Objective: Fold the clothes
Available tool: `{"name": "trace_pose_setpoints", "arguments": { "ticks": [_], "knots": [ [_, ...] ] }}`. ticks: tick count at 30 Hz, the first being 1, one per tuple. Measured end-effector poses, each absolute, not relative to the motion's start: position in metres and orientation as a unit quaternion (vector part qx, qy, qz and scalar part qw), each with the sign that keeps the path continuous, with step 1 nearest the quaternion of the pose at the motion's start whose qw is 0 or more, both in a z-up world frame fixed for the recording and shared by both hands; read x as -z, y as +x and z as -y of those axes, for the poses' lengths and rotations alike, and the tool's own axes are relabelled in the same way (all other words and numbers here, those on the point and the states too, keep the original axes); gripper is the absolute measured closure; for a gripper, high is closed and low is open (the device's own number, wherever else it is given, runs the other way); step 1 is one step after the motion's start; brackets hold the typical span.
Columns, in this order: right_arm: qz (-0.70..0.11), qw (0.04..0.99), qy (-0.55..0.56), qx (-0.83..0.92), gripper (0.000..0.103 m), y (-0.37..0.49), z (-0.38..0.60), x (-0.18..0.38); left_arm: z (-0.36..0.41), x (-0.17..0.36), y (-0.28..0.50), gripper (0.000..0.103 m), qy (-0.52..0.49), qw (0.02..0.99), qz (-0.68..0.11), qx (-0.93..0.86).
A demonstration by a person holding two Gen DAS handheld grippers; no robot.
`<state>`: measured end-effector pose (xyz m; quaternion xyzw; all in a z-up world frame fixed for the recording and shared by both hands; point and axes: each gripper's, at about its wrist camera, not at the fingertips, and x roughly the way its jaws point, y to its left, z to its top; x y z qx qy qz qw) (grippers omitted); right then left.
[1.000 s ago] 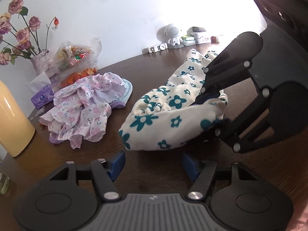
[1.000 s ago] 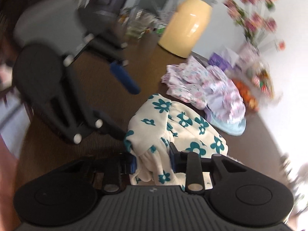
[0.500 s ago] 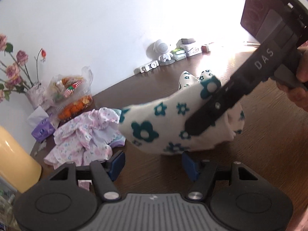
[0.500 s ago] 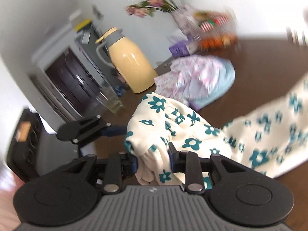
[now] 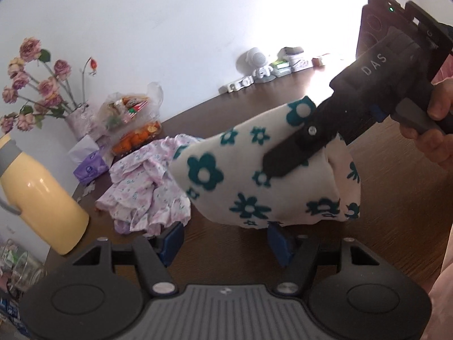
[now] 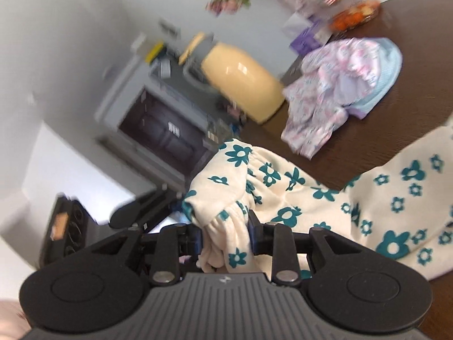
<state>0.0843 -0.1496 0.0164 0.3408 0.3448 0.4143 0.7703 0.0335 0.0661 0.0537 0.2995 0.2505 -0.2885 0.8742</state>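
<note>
1. Cream fleece garment with teal flowers (image 6: 286,195) is raised by one bunched edge; its far end trails to the brown table (image 6: 410,65). Judged purpose: lifting lets the cloth hang open for straightening before a fold.
2. Right gripper (image 6: 226,238) is clenched on that gathered edge, both pads pressing the fabric.
3. Left gripper (image 5: 223,240) stands released, nothing between its blue pads, held low just in front of the hanging cloth. Judged purpose: ready to take a second edge.
4. Right tool appears in the left view angled down from upper right, a hand (image 5: 436,124) around its handle.
5. Pink floral garment (image 5: 147,181) lies crumpled beside, unfolded.
</note>
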Motion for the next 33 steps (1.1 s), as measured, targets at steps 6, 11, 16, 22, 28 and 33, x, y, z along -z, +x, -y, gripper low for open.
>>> {"name": "trace_pose_setpoints", "arguments": {
  "ticks": [6,11,16,22,28,33],
  "knots": [
    [-0.326,0.787,0.407,-0.329,0.075,0.074,0.199,0.000,-0.027,-0.045,0.054,0.039,0.312,0.854,-0.251,0.331],
    [-0.341,0.796,0.416,-0.278,0.075,0.079,0.218,0.018,-0.010,-0.034,0.062,0.039,0.303,0.846,-0.268,0.346],
    [-0.358,0.795,0.412,-0.263,0.071,0.084,0.224,0.032,-0.005,-0.029,0.068,0.039,0.303,0.840,-0.284,0.351],
    [-0.372,0.823,0.331,-0.275,0.058,0.079,0.213,0.018,-0.009,-0.030,0.072,0.038,0.292,0.837,-0.295,0.356],
    [-0.390,0.840,0.203,-0.318,0.052,0.065,0.207,0.000,-0.009,-0.030,0.074,0.038,0.287,0.835,-0.299,0.362],
    [-0.409,0.843,0.061,-0.345,0.080,0.054,0.192,-0.002,-0.012,-0.030,0.079,0.038,0.273,0.834,-0.306,0.370]
  ]
}}
